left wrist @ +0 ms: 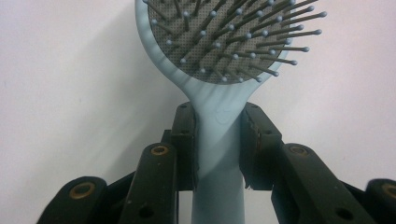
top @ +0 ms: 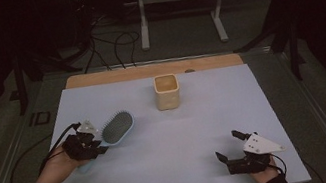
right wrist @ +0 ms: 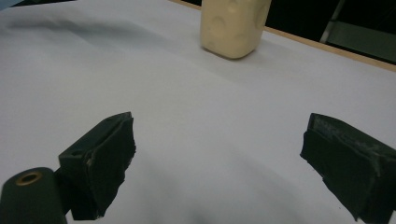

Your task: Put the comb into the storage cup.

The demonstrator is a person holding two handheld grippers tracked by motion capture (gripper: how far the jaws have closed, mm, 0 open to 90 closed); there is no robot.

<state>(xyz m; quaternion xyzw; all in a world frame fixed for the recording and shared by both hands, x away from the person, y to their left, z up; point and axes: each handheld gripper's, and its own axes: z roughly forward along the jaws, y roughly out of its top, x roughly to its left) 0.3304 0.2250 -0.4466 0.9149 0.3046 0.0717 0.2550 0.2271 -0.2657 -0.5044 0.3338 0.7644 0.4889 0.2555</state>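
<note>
A light blue hairbrush (top: 117, 128) with grey bristles is at the left of the white table sheet, bristles facing up. My left gripper (top: 99, 146) is shut on its handle (left wrist: 218, 154), both black pads pressing the sides just below the brush head (left wrist: 229, 37). The brush looks lifted a little off the sheet. A cream square cup (top: 167, 91) stands upright near the table's far middle, and its lower part shows in the right gripper view as the cup (right wrist: 233, 25). My right gripper (top: 228, 147) rests near the front right, jaws wide apart with nothing between them (right wrist: 219, 154).
The white sheet (top: 184, 138) covers a wooden tabletop whose far edge (top: 112, 76) shows as a brown strip. Cables (top: 112, 44) lie on the dark floor beyond, beside a white stand (top: 181, 2).
</note>
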